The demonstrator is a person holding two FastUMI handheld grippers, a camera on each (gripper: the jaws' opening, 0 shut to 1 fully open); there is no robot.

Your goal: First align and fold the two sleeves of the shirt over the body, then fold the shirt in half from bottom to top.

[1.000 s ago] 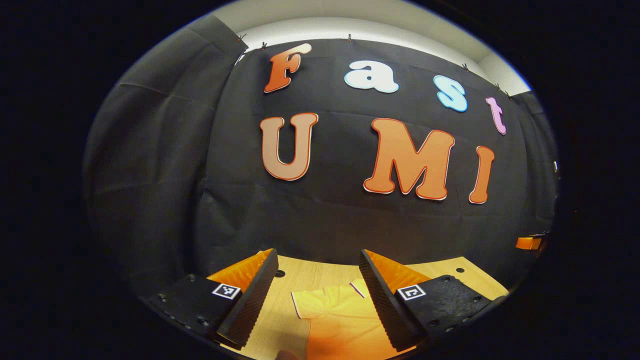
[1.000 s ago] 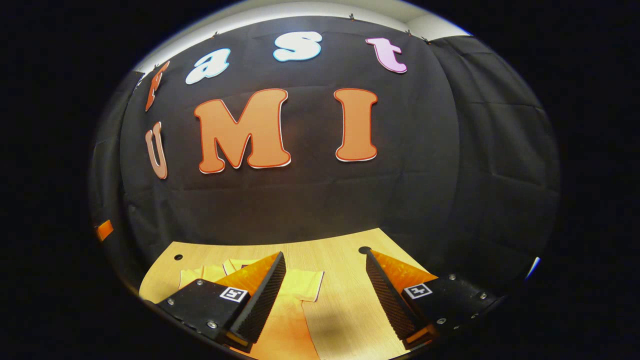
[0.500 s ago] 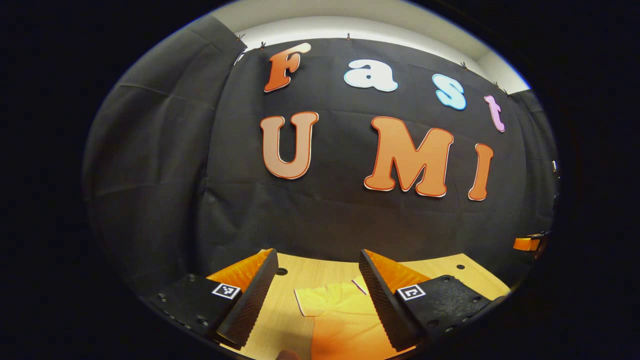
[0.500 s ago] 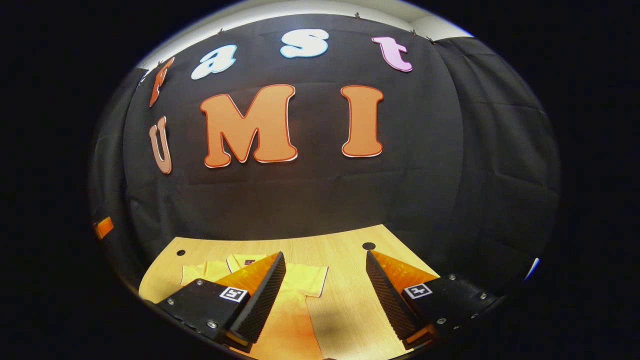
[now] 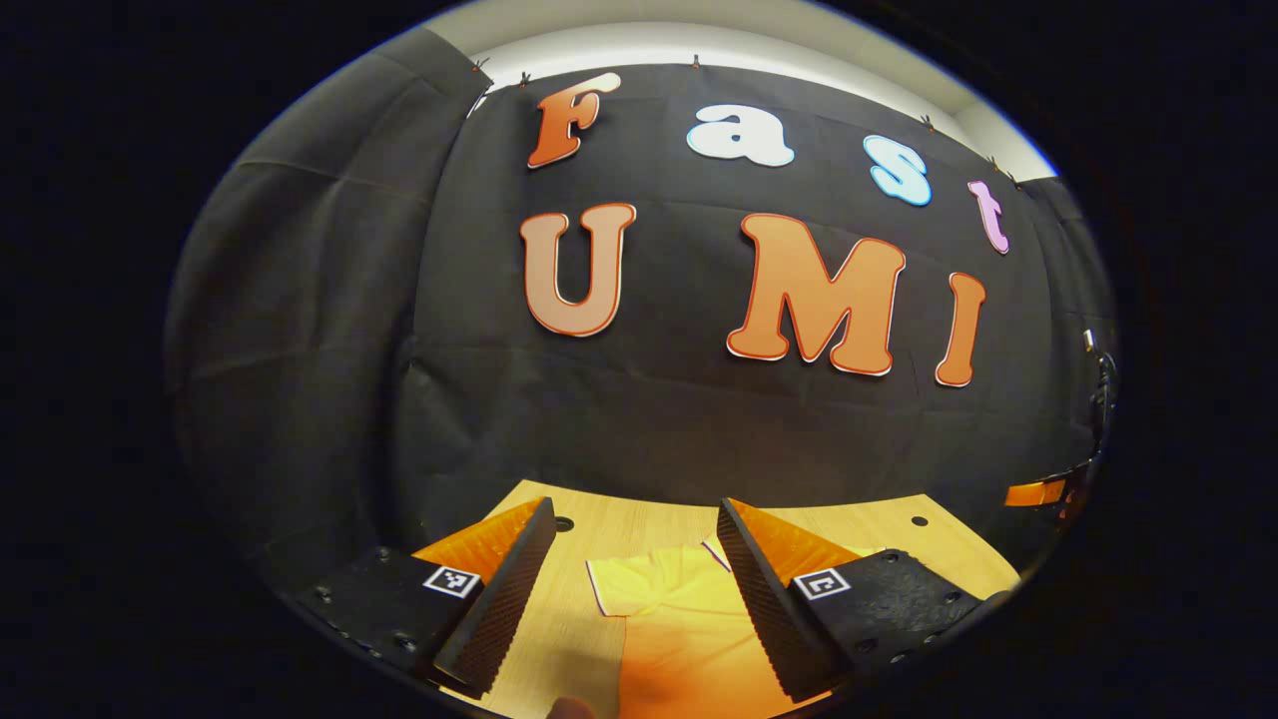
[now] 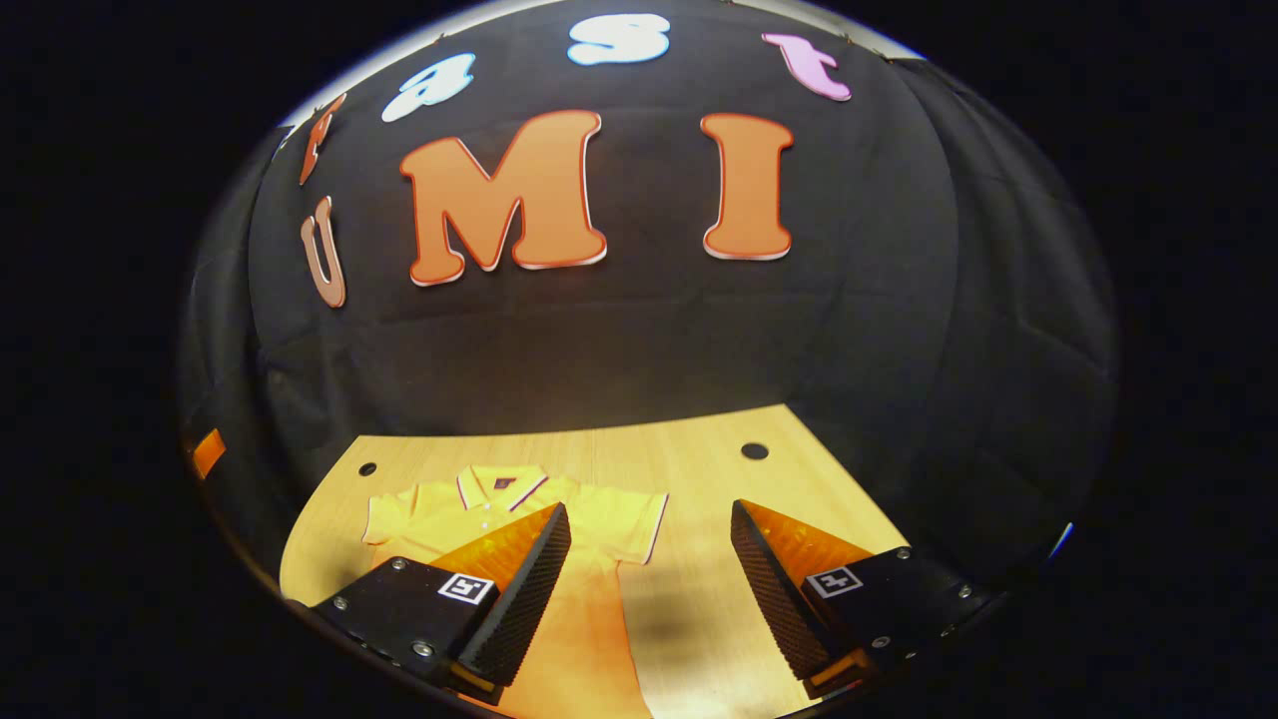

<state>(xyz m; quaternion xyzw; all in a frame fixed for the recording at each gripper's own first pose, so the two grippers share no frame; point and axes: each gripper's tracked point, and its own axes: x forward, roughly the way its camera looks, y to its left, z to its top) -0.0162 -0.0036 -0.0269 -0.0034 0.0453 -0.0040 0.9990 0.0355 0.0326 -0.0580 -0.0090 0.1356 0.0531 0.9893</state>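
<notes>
Near the bottom of the left gripper view, left gripper (image 5: 631, 589) held wide open, gripping nothing. Just past it, low in the middle of the frame, one short sleeve (image 5: 639, 587) of the yellow shirt (image 5: 689, 639), lying flat on the wooden table (image 5: 639, 519) between the two fingers.

Near the bottom of the right gripper view, right gripper (image 6: 649, 589) also wide open and empty. Shirt (image 6: 519, 509) off to the lower left of that frame, collar (image 6: 499, 483) at the far end, body running back toward the camera. Other sleeve (image 6: 629, 519) just up and left of the gap between the fingers.

Probably one sleeve per gripper, each close to its own. No fold made yet. Farther back, the black wall.
</notes>
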